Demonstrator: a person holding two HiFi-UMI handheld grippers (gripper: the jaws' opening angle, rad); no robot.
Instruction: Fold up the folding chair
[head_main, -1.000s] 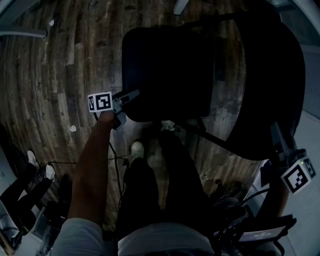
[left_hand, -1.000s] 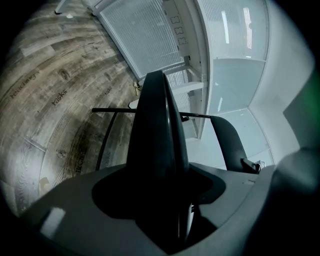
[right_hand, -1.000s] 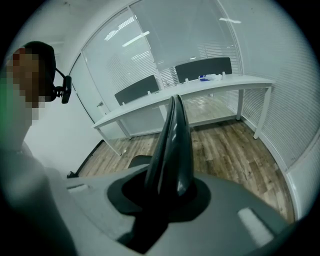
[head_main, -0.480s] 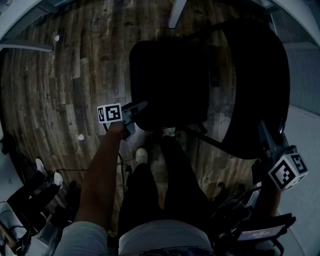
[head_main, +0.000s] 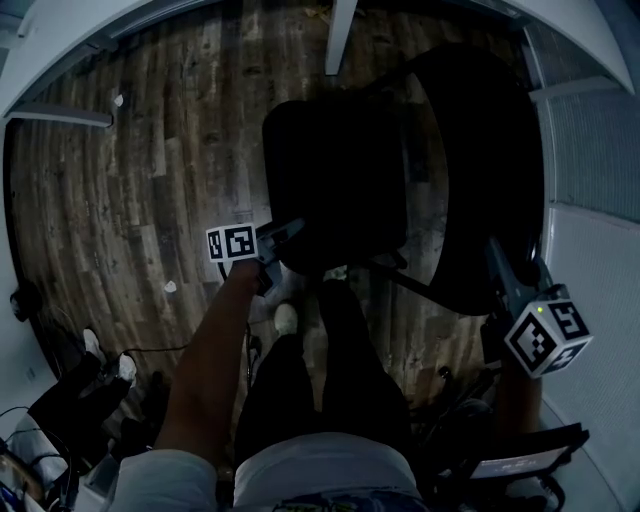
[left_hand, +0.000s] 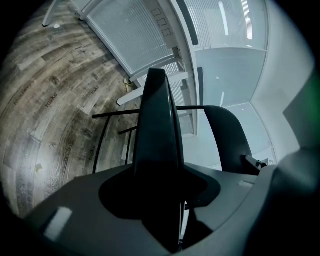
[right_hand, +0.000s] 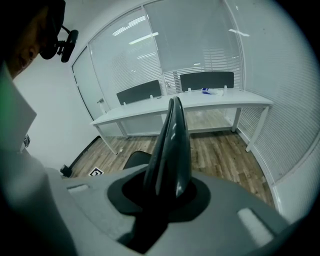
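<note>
Black folding chair (head_main: 400, 170): our left hand-held gripper (head_main: 290, 232), jaws just closing, pinches black seat (head_main: 335, 180) edge to lift; right hand-held gripper (head_main: 500, 262), pressed together, likely braces curved backrest (head_main: 490, 170).

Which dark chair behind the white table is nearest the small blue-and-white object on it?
The right-hand dark chair: the blue-and-white object lies before it; the left chair stands apart.

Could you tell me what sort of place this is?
Most likely an office meeting room: a long white table with dark chairs behind it, glass walls with blinds, and a wood-plank floor.
</note>
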